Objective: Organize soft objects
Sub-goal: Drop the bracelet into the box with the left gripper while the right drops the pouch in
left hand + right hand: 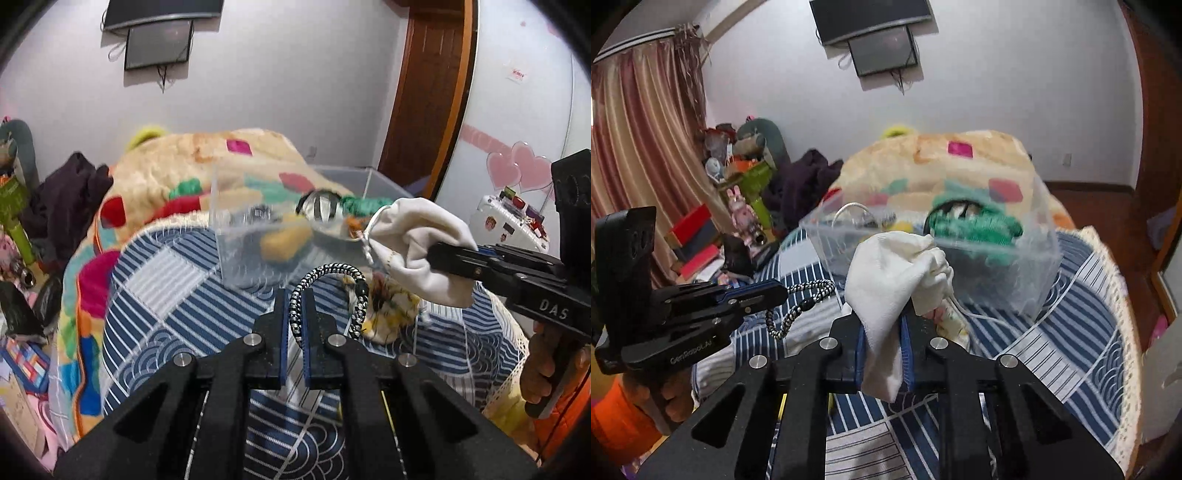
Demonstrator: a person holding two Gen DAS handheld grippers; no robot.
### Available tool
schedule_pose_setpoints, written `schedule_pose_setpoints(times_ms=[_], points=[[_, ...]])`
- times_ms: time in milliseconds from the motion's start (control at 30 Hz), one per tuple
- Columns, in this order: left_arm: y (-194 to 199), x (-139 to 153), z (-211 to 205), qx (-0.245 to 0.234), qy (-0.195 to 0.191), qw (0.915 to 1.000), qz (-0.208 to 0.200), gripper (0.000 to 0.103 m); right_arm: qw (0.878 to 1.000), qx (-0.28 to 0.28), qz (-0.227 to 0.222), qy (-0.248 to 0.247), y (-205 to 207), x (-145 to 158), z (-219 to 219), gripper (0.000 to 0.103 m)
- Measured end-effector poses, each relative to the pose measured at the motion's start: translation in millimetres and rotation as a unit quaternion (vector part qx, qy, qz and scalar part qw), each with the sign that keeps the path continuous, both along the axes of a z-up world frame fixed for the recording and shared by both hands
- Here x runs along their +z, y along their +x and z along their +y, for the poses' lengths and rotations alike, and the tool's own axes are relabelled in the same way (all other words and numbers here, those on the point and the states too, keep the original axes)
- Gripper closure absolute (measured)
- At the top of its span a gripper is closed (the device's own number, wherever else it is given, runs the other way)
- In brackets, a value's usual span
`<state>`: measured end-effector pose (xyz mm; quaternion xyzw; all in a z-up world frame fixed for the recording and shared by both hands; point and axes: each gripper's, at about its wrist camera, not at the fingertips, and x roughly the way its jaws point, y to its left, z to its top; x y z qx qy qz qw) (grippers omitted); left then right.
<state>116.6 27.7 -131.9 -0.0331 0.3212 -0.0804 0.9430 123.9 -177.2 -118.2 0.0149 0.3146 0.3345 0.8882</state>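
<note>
My left gripper [294,295] is shut on a black-and-white braided cord loop [332,271], held above the striped bedspread; it shows from the side in the right wrist view [783,291] with the cord [809,288] hanging from it. My right gripper [884,314] is shut on a white drawstring pouch [894,266], held just in front of a clear plastic box [1015,266]. In the left wrist view the pouch [413,229] hangs at the box's [236,251] right rim. The box holds a green knitted item [975,225] and a yellow soft piece [284,240].
The box stands on a blue-and-white striped bedspread [1071,332]. A colourful plush blanket [177,173] is heaped behind it, with dark clothes [70,199] to its left. A patterned yellow soft item [391,306] lies on the bedspread beside the box. Toys and boxes [738,206] crowd the far left.
</note>
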Motion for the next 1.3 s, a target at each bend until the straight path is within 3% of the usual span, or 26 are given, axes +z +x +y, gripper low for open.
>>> schedule_pose_setpoints(times_ms=[367,700,1067,1300], points=[[17.8,29.2,3.2,0.035,0.012,0.9977,-0.056,0.098,0.998,-0.026,-0.056,0.030,7.6,39.6,-12.4,0.089],[63.3,29.1,11.5,0.066,0.029,0.9960,-0.053,0.098,0.995,-0.038,-0.089,0.019,37.8,57.0,8.7,0.088],[107.2,10.7,19.9,0.093,0.063,0.9931,-0.032,0.098,0.998,-0.027,-0.051,-0.020,70.9,33.2,37.5,0.088],[121.2,-6.2,19.1,0.085,0.055,0.9948,-0.005,0.098,0.998,-0.033,-0.006,-0.051,89.6,12.0,46.7,0.088]])
